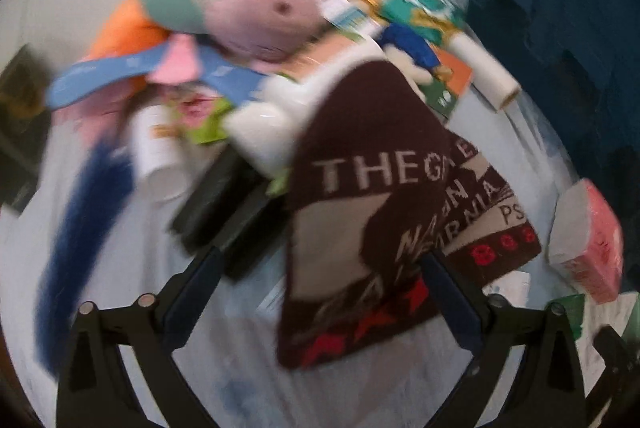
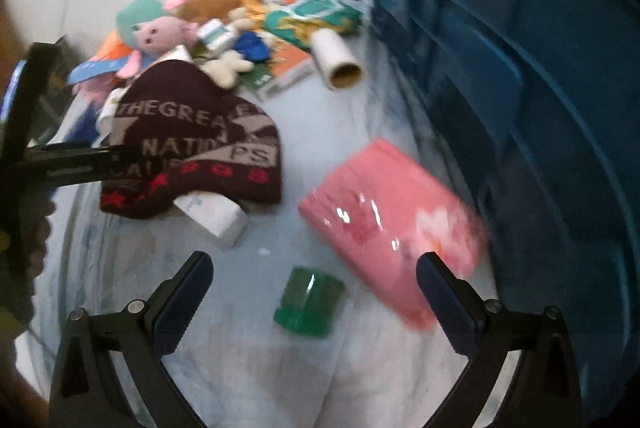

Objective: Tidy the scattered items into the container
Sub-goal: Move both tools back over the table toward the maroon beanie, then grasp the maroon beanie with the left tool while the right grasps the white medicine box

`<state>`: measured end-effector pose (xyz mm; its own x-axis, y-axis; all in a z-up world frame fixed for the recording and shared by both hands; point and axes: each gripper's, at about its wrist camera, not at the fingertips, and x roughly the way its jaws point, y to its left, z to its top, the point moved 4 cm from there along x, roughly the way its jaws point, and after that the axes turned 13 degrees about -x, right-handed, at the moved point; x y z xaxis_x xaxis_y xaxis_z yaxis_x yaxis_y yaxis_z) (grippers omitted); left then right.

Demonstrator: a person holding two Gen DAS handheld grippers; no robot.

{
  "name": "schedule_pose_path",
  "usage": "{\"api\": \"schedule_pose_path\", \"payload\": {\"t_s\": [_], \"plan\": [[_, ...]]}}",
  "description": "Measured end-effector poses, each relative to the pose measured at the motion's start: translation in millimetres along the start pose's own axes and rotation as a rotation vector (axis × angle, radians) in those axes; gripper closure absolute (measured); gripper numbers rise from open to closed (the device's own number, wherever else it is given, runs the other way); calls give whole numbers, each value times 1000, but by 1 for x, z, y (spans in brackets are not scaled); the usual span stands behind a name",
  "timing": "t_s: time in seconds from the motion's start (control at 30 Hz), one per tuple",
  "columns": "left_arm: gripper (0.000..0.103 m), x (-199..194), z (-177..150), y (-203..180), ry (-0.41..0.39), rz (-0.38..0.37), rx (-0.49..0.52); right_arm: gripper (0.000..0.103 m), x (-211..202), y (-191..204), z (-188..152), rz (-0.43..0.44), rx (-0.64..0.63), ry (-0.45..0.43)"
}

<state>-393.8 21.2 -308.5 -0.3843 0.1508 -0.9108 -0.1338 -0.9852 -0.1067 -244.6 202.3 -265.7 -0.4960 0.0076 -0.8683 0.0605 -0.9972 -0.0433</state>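
Left wrist view: left gripper (image 1: pixel 320 268), jaws spread wide, nothing clamped — the maroon knit hat (image 1: pixel 384 196) at frame centre lies between the fingers, apparently lined up for a grab. Plush doll (image 1: pixel 256 16) tops the heap, upper centre. Blue crate (image 1: pixel 560 8) at upper right.

Right wrist view: right gripper (image 2: pixel 316 276), jaws wide apart, empty, above a green packet (image 2: pixel 310 302) at lower centre. Pink pack (image 2: pixel 394 228) at centre right, just beside the crate wall (image 2: pixel 500 48) — still outside it. Cardboard roll (image 2: pixel 338 58), upper centre, loose among the clutter
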Motion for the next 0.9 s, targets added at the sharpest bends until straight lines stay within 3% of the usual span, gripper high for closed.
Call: {"api": "schedule_pose_path", "payload": {"t_s": [0.03,0.07,0.1,0.17,0.27,0.3,0.47,0.7,0.8,0.9], "plan": [[39,8,0,-4,16,-20,25,0,-1,1,-6,-12,31,-1],[49,12,-2,-6,21,-38,48,0,-1,2,-10,-25,53,-2],[52,11,-5,-7,12,-51,68,0,-1,4,-14,-38,71,-2],[70,7,-10,-7,-7,-76,101,0,-1,11,-20,-52,96,-10],[82,-8,-19,3,-26,-88,106,1,3,23,-20,-25,121,-27],[84,-15,-23,10,-28,-90,100,2,6,27,-18,-10,129,-32],[86,-49,-43,67,-63,-30,53,29,24,63,2,73,63,-47],[86,-73,-68,144,-71,63,-24,29,38,104,-4,162,20,0],[86,-67,-81,159,-47,74,-41,29,44,117,-12,163,4,24],[85,-63,-92,162,-42,80,-40,20,51,127,-18,153,3,36]]}}
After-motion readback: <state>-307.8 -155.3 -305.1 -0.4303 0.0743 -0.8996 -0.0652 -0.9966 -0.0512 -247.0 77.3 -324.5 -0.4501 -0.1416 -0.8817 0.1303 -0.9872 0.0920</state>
